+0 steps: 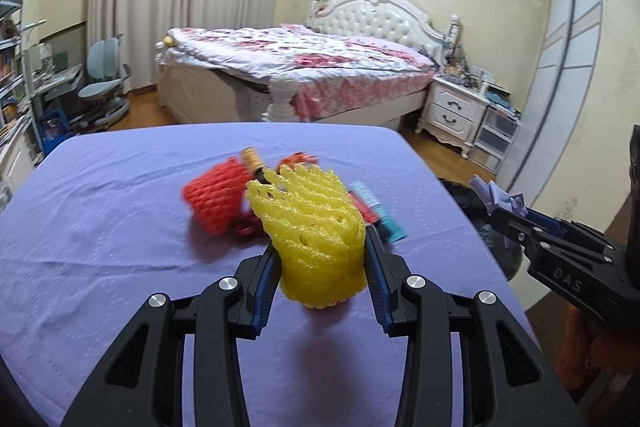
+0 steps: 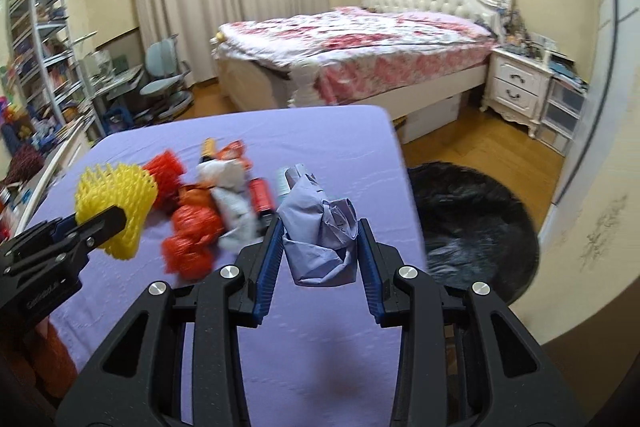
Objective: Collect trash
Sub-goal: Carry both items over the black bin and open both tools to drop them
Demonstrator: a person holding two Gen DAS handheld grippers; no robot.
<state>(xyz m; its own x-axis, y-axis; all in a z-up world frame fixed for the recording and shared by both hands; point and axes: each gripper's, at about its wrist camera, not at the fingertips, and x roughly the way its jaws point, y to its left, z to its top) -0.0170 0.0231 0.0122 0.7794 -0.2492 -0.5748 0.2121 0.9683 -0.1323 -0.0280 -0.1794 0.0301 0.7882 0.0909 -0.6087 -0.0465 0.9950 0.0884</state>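
Observation:
My left gripper (image 1: pixel 322 259) is shut on a yellow foam fruit net (image 1: pixel 312 227) and holds it above the purple-covered table (image 1: pixel 100 247). The net also shows in the right wrist view (image 2: pixel 116 203). My right gripper (image 2: pixel 320 247) is shut on a crumpled pale-purple paper wad (image 2: pixel 320 239), held above the table's right side; it shows in the left wrist view (image 1: pixel 496 199) too. A trash pile lies mid-table: a red foam net (image 1: pixel 216 199), orange-red wrappers (image 2: pixel 192 235), white crumpled paper (image 2: pixel 232 203), a small bottle (image 1: pixel 252 159) and a teal packet (image 1: pixel 384 215).
A black trash bag (image 2: pixel 472 227) lies open on the wooden floor right of the table. A bed (image 1: pixel 300 67), a white nightstand (image 1: pixel 452 111), a desk chair (image 1: pixel 104 83) and bookshelves (image 2: pixel 40 59) stand beyond.

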